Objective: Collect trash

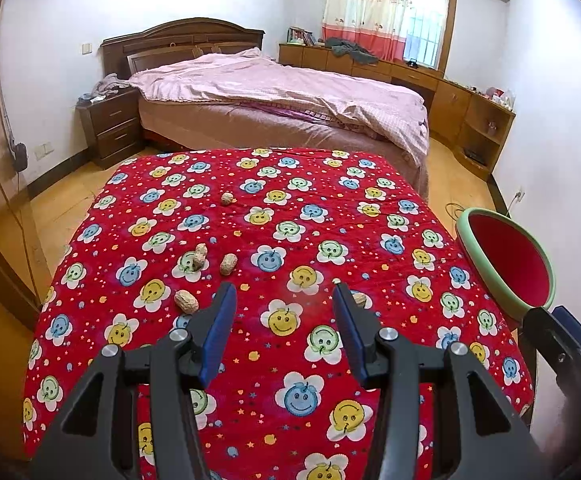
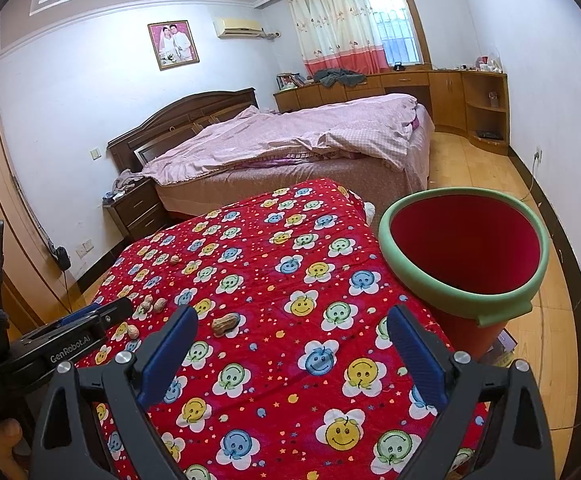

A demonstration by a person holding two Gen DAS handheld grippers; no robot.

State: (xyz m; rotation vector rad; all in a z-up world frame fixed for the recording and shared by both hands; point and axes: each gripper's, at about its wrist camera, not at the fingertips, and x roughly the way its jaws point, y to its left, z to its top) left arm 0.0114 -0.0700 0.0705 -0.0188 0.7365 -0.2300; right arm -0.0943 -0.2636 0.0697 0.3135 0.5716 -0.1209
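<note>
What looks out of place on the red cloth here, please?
Peanuts lie scattered on the cloth, mostly toward its left side, one further back. The bin at the right edge looks empty.

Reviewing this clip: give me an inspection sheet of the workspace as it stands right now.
Surface: red smiley-flower cloth covering the table.
Job's things: five peanut shells scattered on the cloth; red bin with green rim standing at the table's right edge, nothing visible inside it.
Clutter: nothing seen.
Grippers: left tongs open and empty above the cloth; right tongs open and empty.
Cables: cord from a wall socket along the floor.
Surroundings: bed with pink quilt, nightstand, wooden cabinets, curtained window.
</note>
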